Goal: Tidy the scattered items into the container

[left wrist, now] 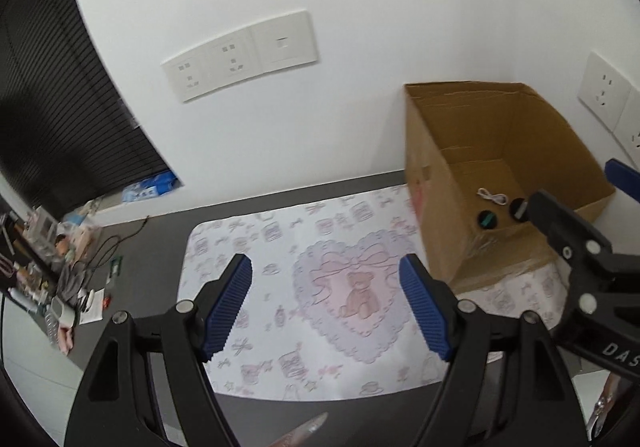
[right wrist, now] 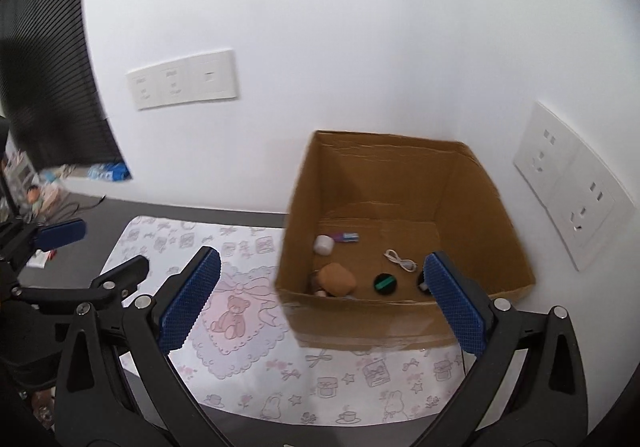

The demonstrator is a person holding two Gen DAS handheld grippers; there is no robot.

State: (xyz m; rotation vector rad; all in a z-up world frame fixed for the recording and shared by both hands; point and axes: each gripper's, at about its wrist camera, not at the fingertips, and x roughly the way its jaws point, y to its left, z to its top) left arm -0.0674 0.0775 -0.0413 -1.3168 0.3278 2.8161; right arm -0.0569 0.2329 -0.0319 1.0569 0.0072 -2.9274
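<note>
An open cardboard box [right wrist: 472, 207] stands on the patterned mat [right wrist: 248, 327] by the wall; it also shows in the left wrist view [left wrist: 440, 175]. Inside lie a brown plush [right wrist: 336, 279], a white case [right wrist: 323, 244], a small blue and purple item [right wrist: 347, 236], a white cable [right wrist: 400, 260] and two black round pieces [right wrist: 385, 284]. My right gripper [right wrist: 320, 295] is open and empty, in front of the box's near wall. My left gripper [left wrist: 326, 299] is open and empty above the mat's heart and bear print [left wrist: 352, 287], left of the box.
White wall sockets [left wrist: 240, 55] sit behind the mat and another socket plate [right wrist: 572, 187] is right of the box. Clutter and cables [left wrist: 60, 267] fill the dark desk at far left. The right gripper's arm [left wrist: 580, 255] shows beside the box.
</note>
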